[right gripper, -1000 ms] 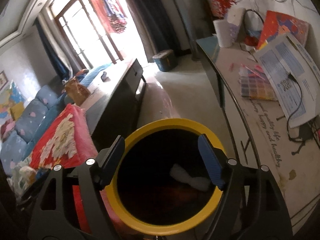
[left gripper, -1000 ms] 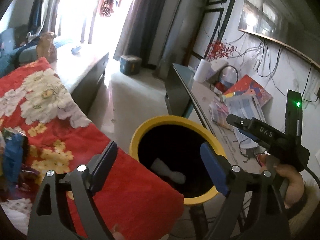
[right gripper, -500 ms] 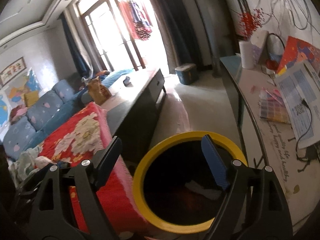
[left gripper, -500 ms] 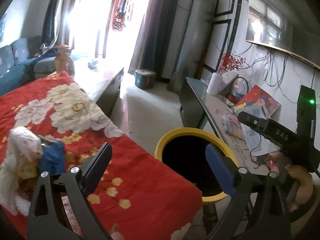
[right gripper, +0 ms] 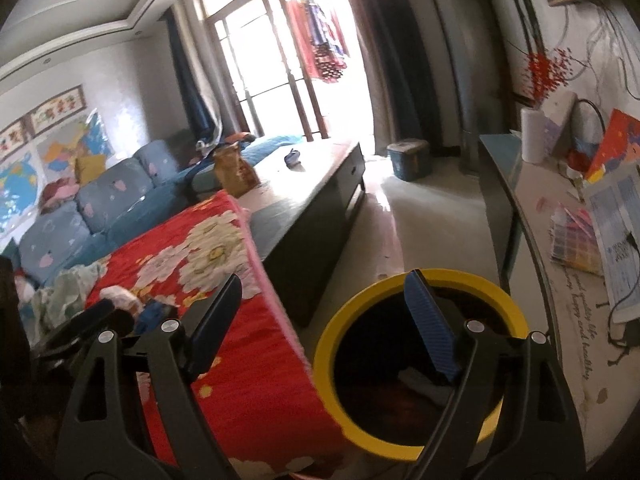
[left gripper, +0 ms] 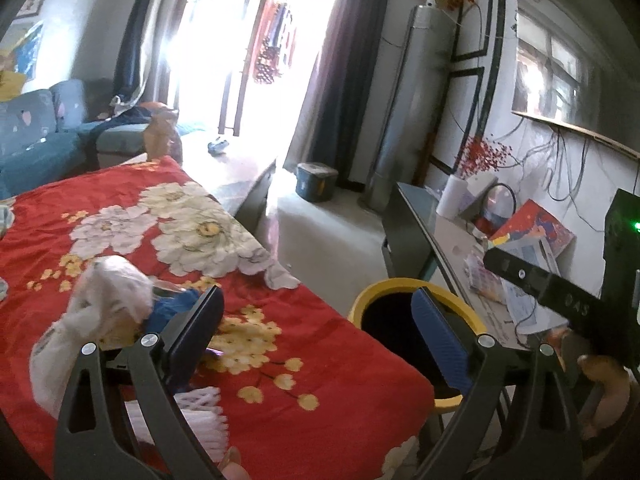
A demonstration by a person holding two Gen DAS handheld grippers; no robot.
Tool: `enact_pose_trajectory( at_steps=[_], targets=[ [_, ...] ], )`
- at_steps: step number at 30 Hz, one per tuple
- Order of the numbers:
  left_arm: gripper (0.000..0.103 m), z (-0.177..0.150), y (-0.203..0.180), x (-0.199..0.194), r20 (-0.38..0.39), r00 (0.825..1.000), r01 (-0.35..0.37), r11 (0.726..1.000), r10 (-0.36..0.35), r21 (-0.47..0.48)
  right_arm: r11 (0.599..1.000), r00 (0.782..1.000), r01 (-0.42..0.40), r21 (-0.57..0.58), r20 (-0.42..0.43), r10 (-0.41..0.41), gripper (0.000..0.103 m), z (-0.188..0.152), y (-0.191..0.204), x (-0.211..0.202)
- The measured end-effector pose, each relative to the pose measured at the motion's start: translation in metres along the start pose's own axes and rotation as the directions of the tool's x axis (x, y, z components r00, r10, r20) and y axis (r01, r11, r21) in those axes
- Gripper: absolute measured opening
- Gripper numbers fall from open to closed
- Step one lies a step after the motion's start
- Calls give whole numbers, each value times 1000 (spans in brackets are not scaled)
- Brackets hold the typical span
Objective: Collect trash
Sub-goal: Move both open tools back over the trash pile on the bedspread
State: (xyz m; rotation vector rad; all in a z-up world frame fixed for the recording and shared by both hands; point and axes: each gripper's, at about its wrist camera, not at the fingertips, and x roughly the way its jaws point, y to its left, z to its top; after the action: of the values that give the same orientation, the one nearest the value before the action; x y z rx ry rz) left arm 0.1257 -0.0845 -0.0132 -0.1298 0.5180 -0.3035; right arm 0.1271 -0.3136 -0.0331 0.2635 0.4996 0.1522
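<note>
Both grippers are empty right now — left gripper (left gripper: pixel 316 328) has its jaws spread wide, right gripper (right gripper: pixel 320 312) too, nothing between either pair. The yellow-rimmed bin (right gripper: pixel 400 288) sits on the floor just beside the red floral blanket (left gripper: pixel 280 320), with a white scrap (right gripper: pixel 420 384) inside. More trash — a white crumpled wad (left gripper: pixel 112 292) — lies on the blanket.

Open left tongs (left gripper: pixel 316 334) between trash (left gripper: pixel 108 304) and bin (left gripper: pixel 400 284)

Both tools (left gripper: pixel 316 332) raised off bin (right gripper: pixel 416 364), opening wider
</note>
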Motion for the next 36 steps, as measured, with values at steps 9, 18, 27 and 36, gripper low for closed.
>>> enact_pose_trajectory(
  at_steps=[9,18,27,36],
  targets=[
    [92,1,24,-16,38,998,-51,998,52,-35,994,997,-74,-76,-34,72,75,-11,40,2],
    [92,1,52,-29,56,993,-95,991,100,-90,979,987,-147,-142,-84,136,75,-25,76,2],
    [92,2,82,-42,73,984,-150,979,161,-137,961,974,-206,-186,-130,184,76,-36,106,4],
    [92,3,113,-55,76,972,-202,959,220,-199,937,958,-266,-228,-169,231,83,-48,137,6]
  ],
)
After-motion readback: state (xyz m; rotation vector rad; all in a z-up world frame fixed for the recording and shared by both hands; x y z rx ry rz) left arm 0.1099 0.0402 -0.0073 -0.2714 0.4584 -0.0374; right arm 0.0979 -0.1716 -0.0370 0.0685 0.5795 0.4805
